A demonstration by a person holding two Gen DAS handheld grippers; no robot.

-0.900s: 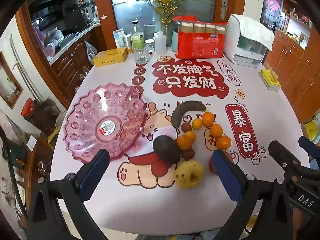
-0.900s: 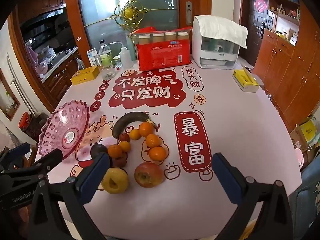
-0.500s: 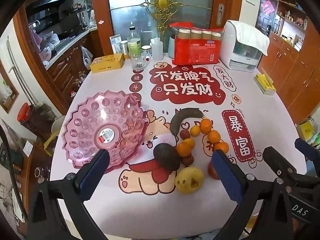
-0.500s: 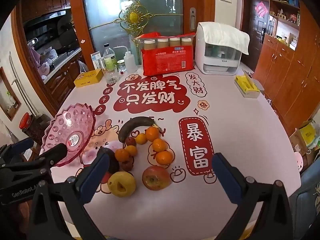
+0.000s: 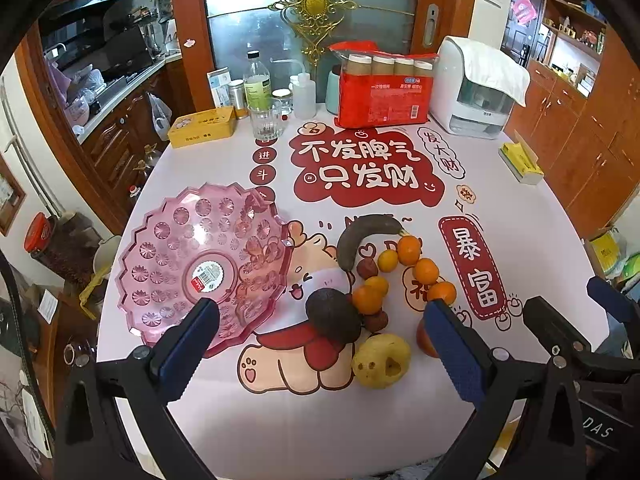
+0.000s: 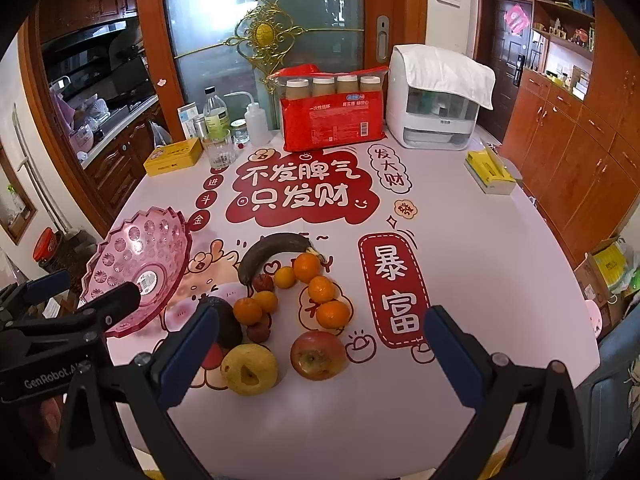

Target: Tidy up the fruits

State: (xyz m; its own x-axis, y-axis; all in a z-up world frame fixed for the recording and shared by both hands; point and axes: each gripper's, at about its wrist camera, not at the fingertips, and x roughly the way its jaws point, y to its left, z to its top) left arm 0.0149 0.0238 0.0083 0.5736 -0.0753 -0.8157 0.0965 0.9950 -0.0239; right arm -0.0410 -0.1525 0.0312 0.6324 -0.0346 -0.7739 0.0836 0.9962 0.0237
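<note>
Fingers (image 5: 188, 340) of both grippers wide apart, empty, above a pale cartoon-printed tablecloth (image 6: 480, 280) in a wood-cabinet (image 6: 580, 168), seemingly kitchen-side room.

L gripper (image 5: 320, 344) open; R gripper (image 6: 320, 344) open

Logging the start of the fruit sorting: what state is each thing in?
pink bowl: empty, upright
banana: blackened, on table
yellow pear: bruised, on table
red apple: on table
left gripper: open, holding nothing
right gripper: open, holding nothing
</note>
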